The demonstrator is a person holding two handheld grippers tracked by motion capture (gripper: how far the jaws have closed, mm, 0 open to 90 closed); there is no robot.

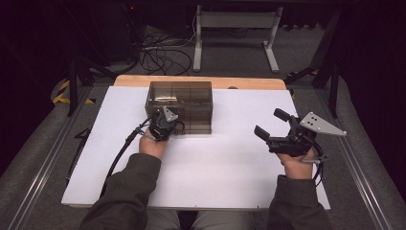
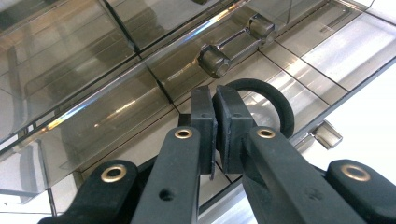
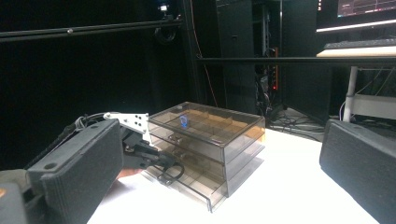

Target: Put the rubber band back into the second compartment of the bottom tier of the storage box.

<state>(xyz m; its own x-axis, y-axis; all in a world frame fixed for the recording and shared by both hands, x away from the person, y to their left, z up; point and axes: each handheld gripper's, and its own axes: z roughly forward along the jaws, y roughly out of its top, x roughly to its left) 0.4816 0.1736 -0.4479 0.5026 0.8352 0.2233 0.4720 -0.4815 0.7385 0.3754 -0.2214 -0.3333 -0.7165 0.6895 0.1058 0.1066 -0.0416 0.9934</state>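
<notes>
A smoky see-through drawer box (image 1: 180, 106) stands at the back middle of the white table (image 1: 215, 167). My left gripper (image 1: 163, 125) is at the box's front left, and its jaws (image 2: 215, 100) are shut on a black rubber ring (image 2: 273, 100) right in front of the drawers. In the right gripper view the ring (image 3: 170, 176) hangs from that gripper (image 3: 154, 156), just before the lowest drawer (image 3: 212, 189), which sticks out a little. My right gripper (image 1: 269, 122) hovers open and holds nothing to the right of the box. A small blue object (image 3: 183, 121) lies in the top compartment.
Round drawer knobs (image 2: 215, 60) show on the box front in the left gripper view. A wooden strip (image 1: 201, 80) runs along the table's far edge. Cables (image 1: 158, 55) and a grey stand (image 1: 234, 28) lie on the floor beyond. White table surface spreads between the two hands.
</notes>
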